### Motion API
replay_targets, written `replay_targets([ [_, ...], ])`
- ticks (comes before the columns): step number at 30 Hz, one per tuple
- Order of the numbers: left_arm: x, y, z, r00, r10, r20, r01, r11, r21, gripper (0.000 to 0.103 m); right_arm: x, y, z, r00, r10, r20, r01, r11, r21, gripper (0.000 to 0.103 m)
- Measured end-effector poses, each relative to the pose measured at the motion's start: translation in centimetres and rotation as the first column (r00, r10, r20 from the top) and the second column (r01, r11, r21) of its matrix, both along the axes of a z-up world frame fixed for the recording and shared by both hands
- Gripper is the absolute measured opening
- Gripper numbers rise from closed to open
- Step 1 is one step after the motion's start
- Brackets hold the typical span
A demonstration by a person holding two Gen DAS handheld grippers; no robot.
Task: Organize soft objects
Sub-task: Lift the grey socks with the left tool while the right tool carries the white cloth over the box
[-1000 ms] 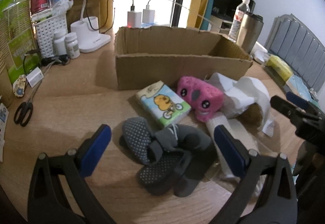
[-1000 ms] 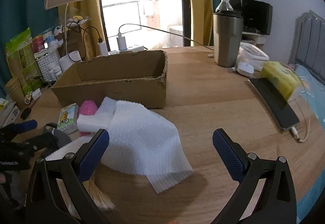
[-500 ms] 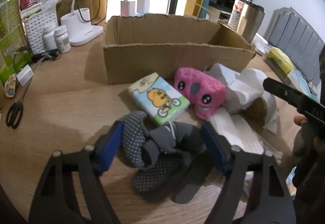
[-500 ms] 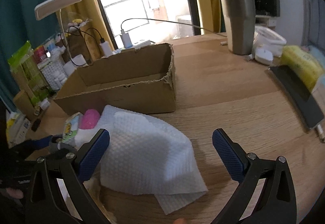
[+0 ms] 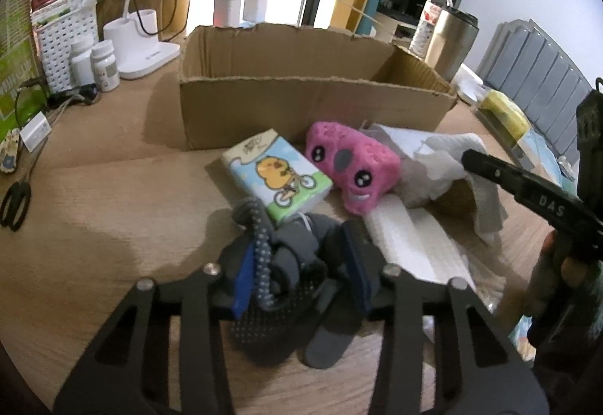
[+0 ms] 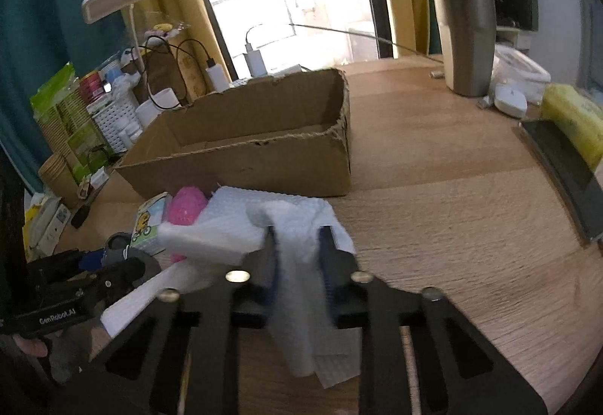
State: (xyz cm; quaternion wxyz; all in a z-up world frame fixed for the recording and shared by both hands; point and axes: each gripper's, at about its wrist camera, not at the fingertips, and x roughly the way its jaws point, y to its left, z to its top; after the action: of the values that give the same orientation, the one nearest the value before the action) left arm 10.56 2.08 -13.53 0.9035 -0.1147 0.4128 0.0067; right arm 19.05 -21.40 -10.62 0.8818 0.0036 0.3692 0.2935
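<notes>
Left hand-held gripper [image 5: 301, 268] is clenched on the bunched grey socks [image 5: 286, 257], its blue pads pressing in from both sides near the middle of the heap, which lies on the wooden table [image 5: 113, 196]. Right hand-held gripper [image 6: 299, 257] is likewise clamped, pinching a fold of the white paper towel [image 6: 297, 226] so that a strip hangs down between its fingers.

Both loads look light and limp. The socks should squash under the pads and trail loose ends, so a grip through the thickest part of the bundle seems safest; the dotted soles probably add some friction. The towel is thin and could tear or slip out if held only by an edge, so a gathered fold is the better hold.

Just beyond the socks lie a tissue pack [image 5: 277, 176] with a cartoon print and, touching it on the right, a pink plush toy [image 5: 350, 166]; both look soft and easy to pinch across the middle. Behind them stands the open cardboard box [image 5: 312, 102], the likely destination, with nothing visible inside it.
</notes>
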Motion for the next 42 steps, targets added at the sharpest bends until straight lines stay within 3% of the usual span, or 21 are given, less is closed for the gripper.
replay_targets([
  [7, -1.0, -0.2, 1.1, 0.999, -0.009, 0.037, 0.008, 1.000, 0.003, 0.036, -1.4, -0.4, 2.0, 0.996, -0.004, 0.086, 0.002, 1.000, 0.013, 0.012],
  [27, -2.7, 1.5, 6.9, 0.983, 0.018, 0.183, -0.020, 1.000, 0.010, 0.035, -2.8, -1.3, 7.8, 0.966, -0.024, 0.258, 0.014, 0.999, 0.043, 0.012],
  [42, -1.2, 2.1, 10.1, 0.968, 0.008, 0.249, -0.011, 1.000, 0.010, 0.036, -1.7, -0.9, 9.9, 0.951, -0.011, 0.309, -0.006, 0.999, 0.052, 0.012],
])
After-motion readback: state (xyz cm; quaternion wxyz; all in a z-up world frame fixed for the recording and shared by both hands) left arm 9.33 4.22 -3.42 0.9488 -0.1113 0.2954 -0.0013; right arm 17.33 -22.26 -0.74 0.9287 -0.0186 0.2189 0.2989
